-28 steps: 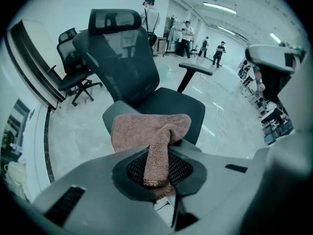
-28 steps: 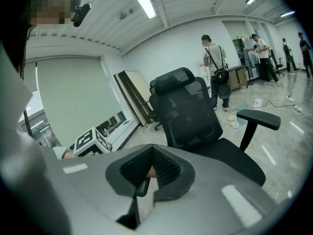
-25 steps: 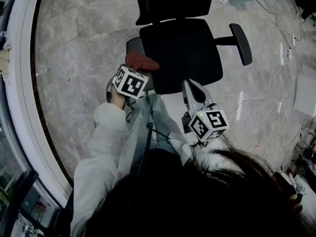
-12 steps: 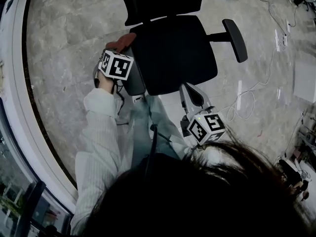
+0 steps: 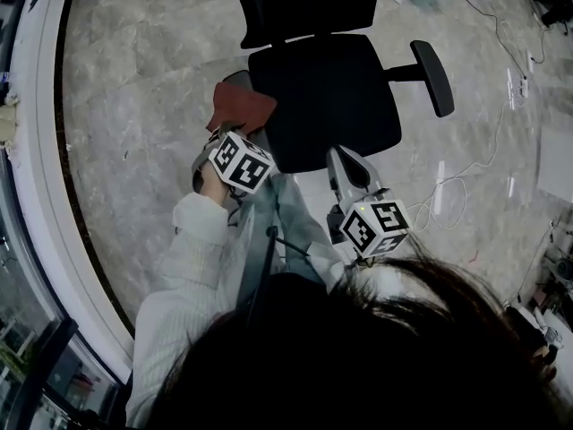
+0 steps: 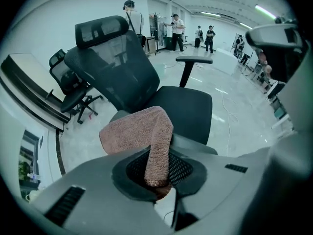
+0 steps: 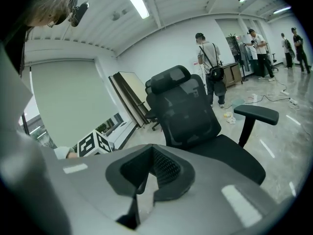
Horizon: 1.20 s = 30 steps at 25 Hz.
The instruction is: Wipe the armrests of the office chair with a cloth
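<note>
The black office chair (image 5: 327, 97) stands in front of me, its seat facing me. A reddish-brown cloth (image 5: 242, 107) lies over the chair's left armrest (image 5: 235, 79), whose grey pad shows past the cloth. My left gripper (image 5: 235, 131) points steeply down and is shut on the cloth's near end. In the left gripper view a strip of the cloth (image 6: 156, 146) runs from the jaws of the left gripper (image 6: 159, 180) up onto the armrest (image 6: 195, 143). The right armrest (image 5: 434, 77) is bare. My right gripper (image 5: 345, 164) hangs at the seat's front edge, shut and empty (image 7: 142, 189).
White cables (image 5: 466, 164) and a power strip (image 5: 517, 92) lie on the marble floor right of the chair. A curved white ledge (image 5: 40, 150) borders the floor on the left. A second chair (image 6: 73, 89), a folded table (image 7: 128, 94) and several people stand farther back.
The left gripper pushed the cloth along the left armrest toward the backrest, then drew it back toward me. The right gripper stayed where it was.
</note>
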Motion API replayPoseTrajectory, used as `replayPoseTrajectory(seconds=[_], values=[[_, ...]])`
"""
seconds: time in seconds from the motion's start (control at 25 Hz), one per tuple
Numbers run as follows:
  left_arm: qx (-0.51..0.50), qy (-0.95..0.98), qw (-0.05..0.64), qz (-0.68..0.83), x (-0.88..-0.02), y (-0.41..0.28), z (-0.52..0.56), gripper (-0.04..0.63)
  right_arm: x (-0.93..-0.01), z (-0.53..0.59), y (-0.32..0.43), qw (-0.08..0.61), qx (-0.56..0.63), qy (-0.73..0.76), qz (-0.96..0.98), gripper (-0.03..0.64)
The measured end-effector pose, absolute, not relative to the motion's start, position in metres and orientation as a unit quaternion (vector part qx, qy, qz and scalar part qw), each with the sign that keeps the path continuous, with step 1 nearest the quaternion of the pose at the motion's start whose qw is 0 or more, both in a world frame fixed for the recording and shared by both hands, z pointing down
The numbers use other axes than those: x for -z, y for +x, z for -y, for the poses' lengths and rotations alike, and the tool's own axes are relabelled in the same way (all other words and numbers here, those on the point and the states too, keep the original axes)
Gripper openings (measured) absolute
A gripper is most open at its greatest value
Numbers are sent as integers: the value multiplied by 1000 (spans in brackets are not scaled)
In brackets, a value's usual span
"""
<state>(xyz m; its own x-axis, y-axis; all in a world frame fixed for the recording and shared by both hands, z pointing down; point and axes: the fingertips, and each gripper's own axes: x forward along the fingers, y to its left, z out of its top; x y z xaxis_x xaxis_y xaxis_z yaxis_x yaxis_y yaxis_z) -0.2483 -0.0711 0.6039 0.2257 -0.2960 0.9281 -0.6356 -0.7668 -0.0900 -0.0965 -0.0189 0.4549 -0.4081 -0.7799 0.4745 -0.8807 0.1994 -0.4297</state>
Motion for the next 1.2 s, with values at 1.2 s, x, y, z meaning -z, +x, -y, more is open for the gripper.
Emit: replayPoseTrajectory(seconds=[1.2], values=[[-162,840,135,501,-356,-279,24,43,-311,-2,-120,42,-155,496,853,2]])
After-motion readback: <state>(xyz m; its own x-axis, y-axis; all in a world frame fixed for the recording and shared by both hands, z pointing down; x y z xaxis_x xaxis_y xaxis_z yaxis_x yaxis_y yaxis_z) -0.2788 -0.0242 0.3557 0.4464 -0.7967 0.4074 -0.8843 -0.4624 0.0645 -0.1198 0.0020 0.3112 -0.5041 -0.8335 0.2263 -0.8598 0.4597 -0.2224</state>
